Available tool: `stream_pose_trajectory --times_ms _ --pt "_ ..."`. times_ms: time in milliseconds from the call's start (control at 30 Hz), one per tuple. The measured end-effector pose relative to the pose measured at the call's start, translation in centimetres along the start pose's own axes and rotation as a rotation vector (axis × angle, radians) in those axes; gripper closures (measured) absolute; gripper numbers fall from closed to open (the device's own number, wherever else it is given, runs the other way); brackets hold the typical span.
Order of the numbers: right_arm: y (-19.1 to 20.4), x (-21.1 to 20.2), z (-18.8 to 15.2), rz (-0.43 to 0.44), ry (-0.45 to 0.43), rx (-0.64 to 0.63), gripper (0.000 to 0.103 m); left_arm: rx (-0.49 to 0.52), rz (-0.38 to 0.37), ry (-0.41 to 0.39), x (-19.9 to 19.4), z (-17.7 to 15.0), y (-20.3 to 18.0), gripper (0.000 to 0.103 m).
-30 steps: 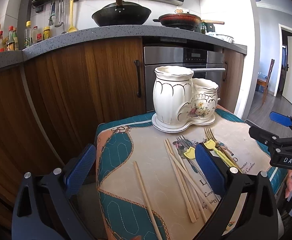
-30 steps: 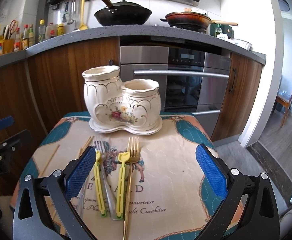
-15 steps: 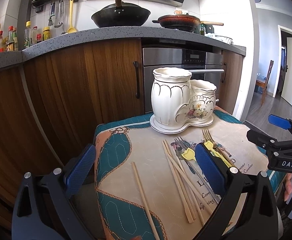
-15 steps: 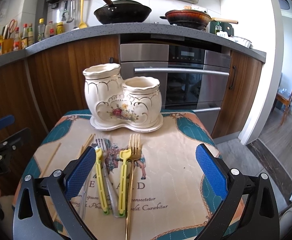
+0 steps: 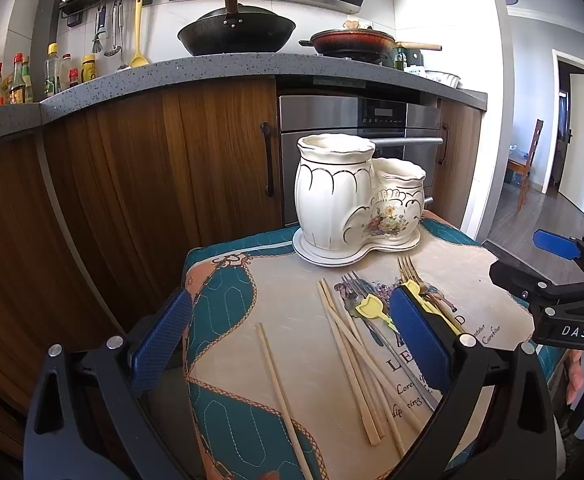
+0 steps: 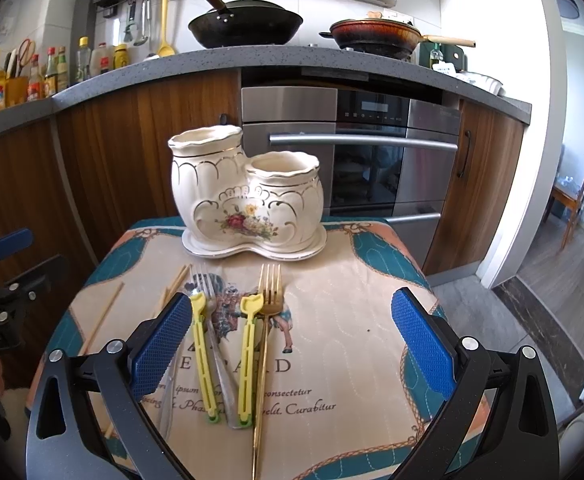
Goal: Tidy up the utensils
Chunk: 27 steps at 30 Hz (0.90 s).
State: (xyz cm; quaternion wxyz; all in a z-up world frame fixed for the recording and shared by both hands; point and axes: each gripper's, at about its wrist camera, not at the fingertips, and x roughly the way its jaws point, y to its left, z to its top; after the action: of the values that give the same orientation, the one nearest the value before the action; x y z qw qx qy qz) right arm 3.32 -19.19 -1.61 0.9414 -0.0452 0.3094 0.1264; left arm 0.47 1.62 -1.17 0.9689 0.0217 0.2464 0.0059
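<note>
Utensils lie loose on a small table [image 6: 372,288] with a blue and cream cloth, in front of brown kitchen cupboards. At the far side of the table stands a white holder [image 6: 247,204] with two cups, one tall and one short, both empty as far as I can see. It sits on its own white saucer.

The left gripper [image 5: 292,344] hangs over the near left corner, its blue fingers [image 5: 418,338] spread wide with nothing between them. The right gripper [image 6: 292,344] hangs over the near edge, its fingers [image 6: 159,346] wide too and holding nothing.

Wooden chopsticks [image 5: 356,364] lie in a loose bunch left of the forks, and one chopstick [image 5: 281,396] lies alone further left. A gold fork [image 6: 265,340] and a silver fork [image 6: 211,320] point at the holder. Two yellow clips [image 6: 247,360] lie beside the forks, one touching each.
</note>
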Motion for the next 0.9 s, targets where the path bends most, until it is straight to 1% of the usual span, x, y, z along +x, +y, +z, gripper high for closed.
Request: stream_pose_trajectory --times_ms 900 --pt "0.43 0.42 -0.34 0.017 0.018 -0.012 0.004 0.009 -0.008 0.011 0.32 -0.24 -0.08 0.005"
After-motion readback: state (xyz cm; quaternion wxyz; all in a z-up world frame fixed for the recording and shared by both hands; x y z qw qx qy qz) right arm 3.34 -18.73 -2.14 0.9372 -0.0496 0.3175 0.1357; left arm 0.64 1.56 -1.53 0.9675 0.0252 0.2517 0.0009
